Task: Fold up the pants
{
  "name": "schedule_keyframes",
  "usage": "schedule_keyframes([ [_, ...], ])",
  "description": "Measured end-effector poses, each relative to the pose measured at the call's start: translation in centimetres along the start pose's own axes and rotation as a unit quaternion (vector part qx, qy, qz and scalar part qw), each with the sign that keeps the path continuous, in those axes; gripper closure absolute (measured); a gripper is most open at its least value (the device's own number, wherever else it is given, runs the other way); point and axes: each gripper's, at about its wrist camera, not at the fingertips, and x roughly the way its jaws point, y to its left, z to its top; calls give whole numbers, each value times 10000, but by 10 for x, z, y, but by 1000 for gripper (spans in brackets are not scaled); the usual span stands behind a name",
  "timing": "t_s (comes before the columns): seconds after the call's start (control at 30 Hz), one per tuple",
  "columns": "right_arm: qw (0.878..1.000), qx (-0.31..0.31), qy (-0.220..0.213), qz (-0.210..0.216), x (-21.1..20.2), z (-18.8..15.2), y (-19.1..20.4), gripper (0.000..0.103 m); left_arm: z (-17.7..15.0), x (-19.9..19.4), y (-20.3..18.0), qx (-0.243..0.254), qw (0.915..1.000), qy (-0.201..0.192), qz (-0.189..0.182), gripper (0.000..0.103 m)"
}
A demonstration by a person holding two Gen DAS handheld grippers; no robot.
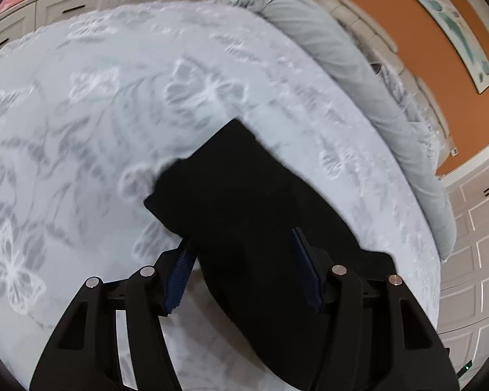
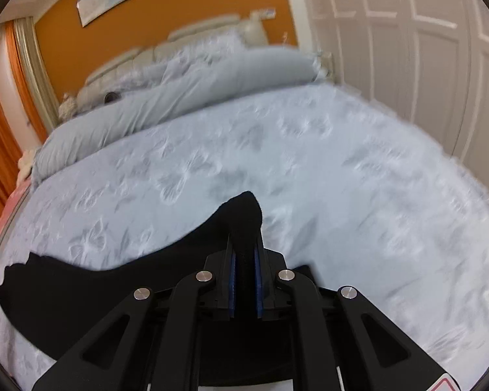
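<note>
Pants [image 1: 244,215]: black, lying on the bed [image 1: 81,130], on a pale grey cover w/ butterfly pattern. In left wrist view the cloth runs from centre frame down toward 5 o'clock, passing between my fingers. In right wrist view it spreads from centre out to 8 o'clock.

Left gripper [image 1: 244,267]: fingers apart, cloth lying in the gap. Pads do not press on it; no grip here.

Right gripper [image 2: 244,277]: fingers together, clamped on a bunched ridge of the pants. A peak of cloth stands up past the tips at 12 o'clock.

Handling, my judgement: light, soft, fully limp. It will sag and drape from any held point, so one grip alone will not keep an edge straight. Fabric looks matte, prob. not slippery, nothing fragile. Best hold: corners or a hem/waist edge, one gripper per end, so the fold line stays taut. Right side is clamped mid-bunch, which may drag extra layers along.

Hard to make out:
- Black on black: no seams, layers or fold lines readable; cannot tell waist from leg end.
- Both views motion-blurred.
- Lower part of pants cut off under gripper bodies at 6 o'clock in both views.
- Small dark items at frame edge, 9 o'clock in right view: unidentifiable.
- How many folds are done: cannot tell.
</note>
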Motion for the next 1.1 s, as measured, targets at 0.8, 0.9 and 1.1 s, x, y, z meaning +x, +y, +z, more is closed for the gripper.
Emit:
schedule_keyframes([
  [0.8,9899,59,923,1076,-54,-162,145,38,-10,37,45,-448,9966,225,-655,33],
  [0.9,9782,300,1321,1574,-41,-179,167,32,-1,55,48,-599,9961,385,-518,79],
  [1.1,9540,1324,1737,2052,11,-176,173,21,-4,40,55,-590,9953,436,-625,84],
])
